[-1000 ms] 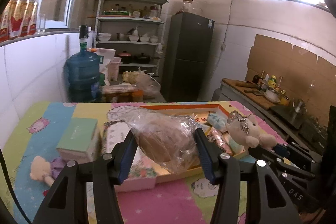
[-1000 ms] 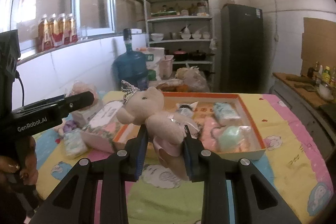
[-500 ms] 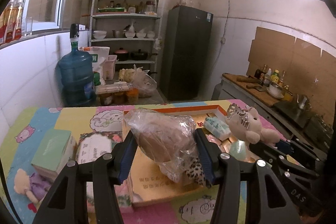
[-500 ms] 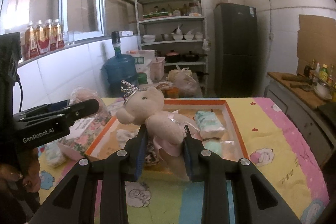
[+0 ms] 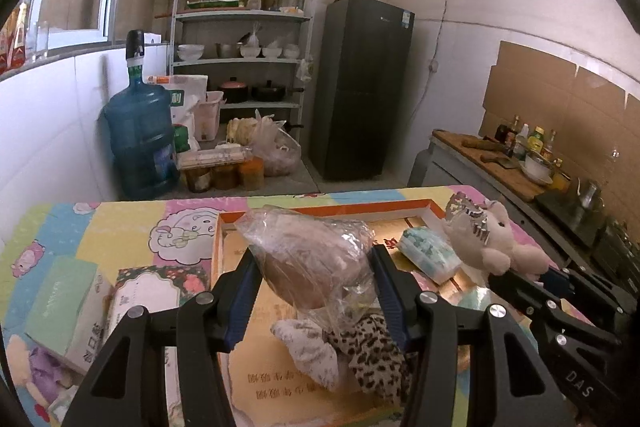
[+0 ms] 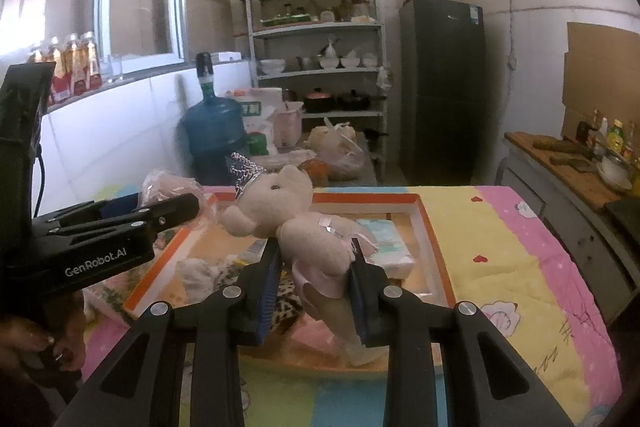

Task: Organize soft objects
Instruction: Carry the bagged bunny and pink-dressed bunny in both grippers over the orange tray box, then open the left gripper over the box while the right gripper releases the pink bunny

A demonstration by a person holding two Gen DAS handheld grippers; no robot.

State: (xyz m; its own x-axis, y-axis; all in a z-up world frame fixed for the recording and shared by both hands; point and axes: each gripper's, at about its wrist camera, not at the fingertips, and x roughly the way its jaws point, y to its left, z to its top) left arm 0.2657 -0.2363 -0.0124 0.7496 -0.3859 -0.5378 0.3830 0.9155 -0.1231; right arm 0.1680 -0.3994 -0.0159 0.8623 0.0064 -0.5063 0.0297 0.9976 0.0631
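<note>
A brown soft lump wrapped in a clear plastic bag [image 5: 316, 259] is being clamped between the blue-padded fingers of the left hand-held gripper [image 5: 314, 281], held up over the near part of the shallow orange-rimmed cardboard tray [image 5: 328, 213]. A pale pink plush bear with a silver crown [image 6: 296, 223] is being gripped at its body by the right hand-held gripper [image 6: 314, 275], also above the tray, its head tilted to the left. In the left wrist view the same bear [image 5: 486, 241] is being seen at the right, over the tray's right edge.

Below the bagged lump, a leopard-print fabric piece [image 5: 376, 355] and a white spotted soft piece [image 5: 308, 347] are being shown lying inside the tray, touching each other. Farther in, a pale blue packet in clear wrap [image 5: 430, 253] is lying in the tray near its right side.

The tray is being carried by a desk covered in a colourful cartoon-print cloth [image 5: 120, 223]. Left of the tray, a floral-printed box [image 5: 148, 291] and a mint-green box [image 5: 60, 303] are sitting just beside each other, and a small doll in purple [image 5: 36, 371] is lying at the near left edge.

Beyond the desk, a large blue water jug [image 5: 140, 135], a grey metal shelf rack with bowls and pots [image 5: 244, 59] and a dark refrigerator [image 5: 360, 87] are being seen against the far wall.
</note>
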